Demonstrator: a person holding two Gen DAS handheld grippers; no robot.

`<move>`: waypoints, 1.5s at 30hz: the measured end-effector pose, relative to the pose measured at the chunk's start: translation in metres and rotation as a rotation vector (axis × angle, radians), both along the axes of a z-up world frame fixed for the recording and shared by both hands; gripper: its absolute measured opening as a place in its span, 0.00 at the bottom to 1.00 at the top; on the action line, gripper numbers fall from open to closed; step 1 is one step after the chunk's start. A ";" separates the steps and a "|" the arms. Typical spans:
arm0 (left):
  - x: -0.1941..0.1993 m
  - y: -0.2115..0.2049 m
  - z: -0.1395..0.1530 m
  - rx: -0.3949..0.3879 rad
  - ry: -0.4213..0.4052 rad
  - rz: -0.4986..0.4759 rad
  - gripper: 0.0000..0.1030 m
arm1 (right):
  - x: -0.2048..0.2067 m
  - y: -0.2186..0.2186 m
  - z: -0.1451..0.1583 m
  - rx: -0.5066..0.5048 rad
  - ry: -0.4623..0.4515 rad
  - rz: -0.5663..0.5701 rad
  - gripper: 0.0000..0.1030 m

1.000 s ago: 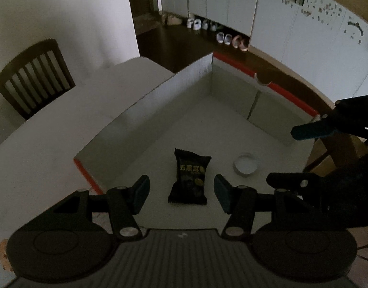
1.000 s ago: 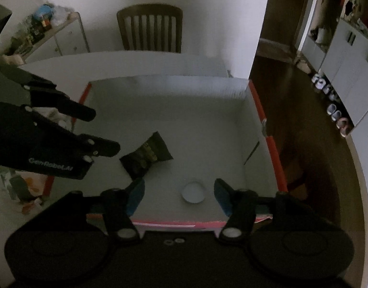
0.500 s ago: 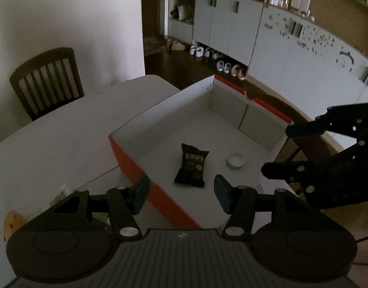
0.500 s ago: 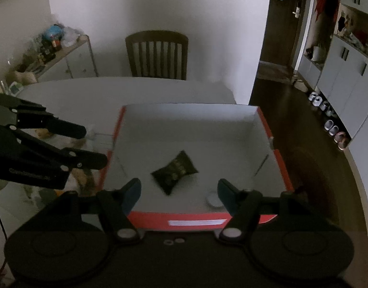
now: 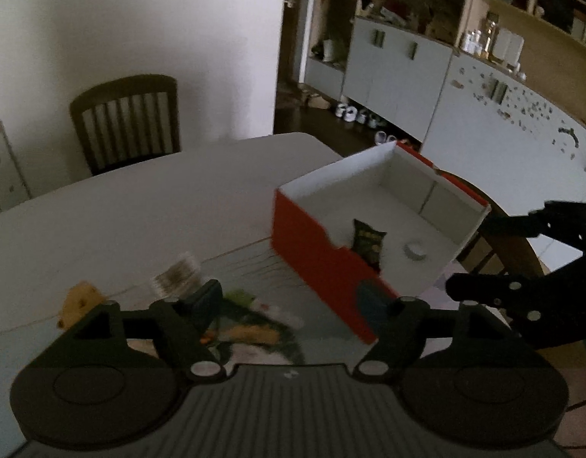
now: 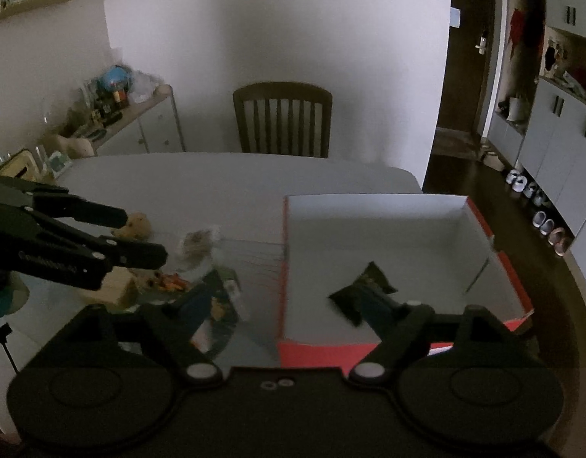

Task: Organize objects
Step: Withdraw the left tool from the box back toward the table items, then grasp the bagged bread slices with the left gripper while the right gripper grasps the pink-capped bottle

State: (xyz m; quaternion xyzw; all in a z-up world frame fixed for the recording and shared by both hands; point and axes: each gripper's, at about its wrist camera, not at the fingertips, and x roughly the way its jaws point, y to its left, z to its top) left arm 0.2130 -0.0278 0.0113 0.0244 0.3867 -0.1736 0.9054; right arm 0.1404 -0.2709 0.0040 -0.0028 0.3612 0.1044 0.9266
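Note:
A red cardboard box [image 5: 312,244] with a white inside [image 6: 369,213] stands on the pale table. In it lie a black snack packet [image 5: 367,242] [image 6: 363,290] and a small white round cap [image 5: 415,250]. My left gripper [image 5: 289,297] hovers left of the box above a heap of loose snack packets [image 5: 251,324]; its jaws are opening with nothing between them. My right gripper [image 6: 289,305] hangs over the box's near left corner, jaws also opening and empty. Each gripper shows in the other's view: the right [image 5: 470,257], the left [image 6: 144,237].
A clear packet [image 5: 176,273] [image 6: 197,244] and a yellow plush-like thing [image 5: 77,301] lie left of the box. A wooden chair [image 6: 283,120] stands behind the table. A cluttered sideboard [image 6: 140,122] is far left, white cabinets [image 5: 399,72] and shoes to the right.
Both grippers have drawn back from above the box and shifted left toward the loose heap, with their jaws spread wider. The black packet and white cap stay in the box.

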 end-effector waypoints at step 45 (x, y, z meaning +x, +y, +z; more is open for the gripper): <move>0.034 0.140 -0.134 0.064 0.232 0.244 1.00 | -0.009 0.116 -0.126 -0.068 0.232 -0.187 0.85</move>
